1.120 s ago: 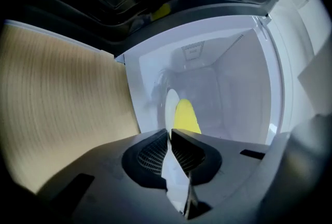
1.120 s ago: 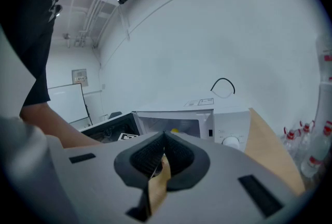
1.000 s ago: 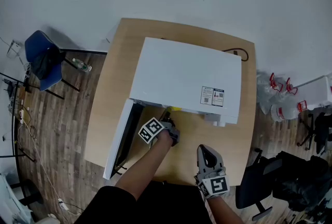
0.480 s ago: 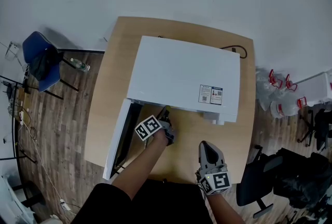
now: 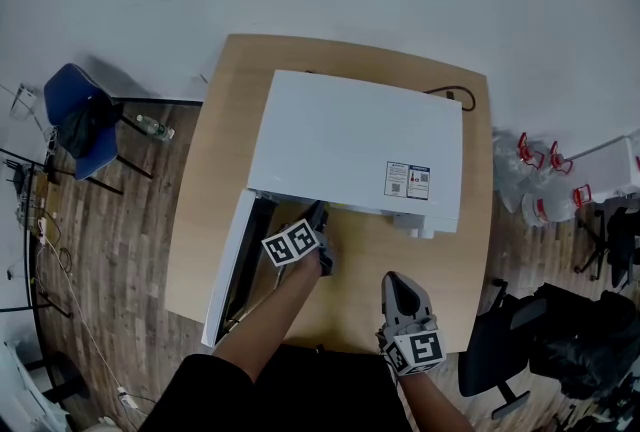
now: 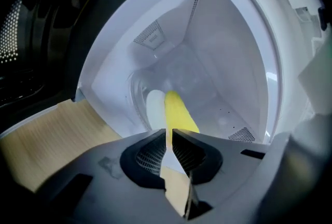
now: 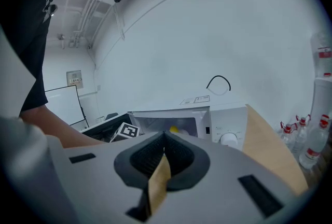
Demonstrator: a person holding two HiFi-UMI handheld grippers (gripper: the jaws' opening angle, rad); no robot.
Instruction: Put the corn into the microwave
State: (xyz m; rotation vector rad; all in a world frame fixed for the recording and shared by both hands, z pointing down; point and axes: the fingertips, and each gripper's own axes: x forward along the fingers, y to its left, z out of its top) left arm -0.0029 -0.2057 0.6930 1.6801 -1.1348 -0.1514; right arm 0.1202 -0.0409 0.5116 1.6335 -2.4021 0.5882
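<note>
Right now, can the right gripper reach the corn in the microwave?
Probably not easily. The door is open, but the left gripper sits at the opening of the microwave, right before the corn.

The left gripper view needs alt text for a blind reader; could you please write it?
A yellow corn cob lies inside the open white microwave, just beyond the tips of the left gripper, whose jaws are almost together. Wooden table shows at the left.
</note>
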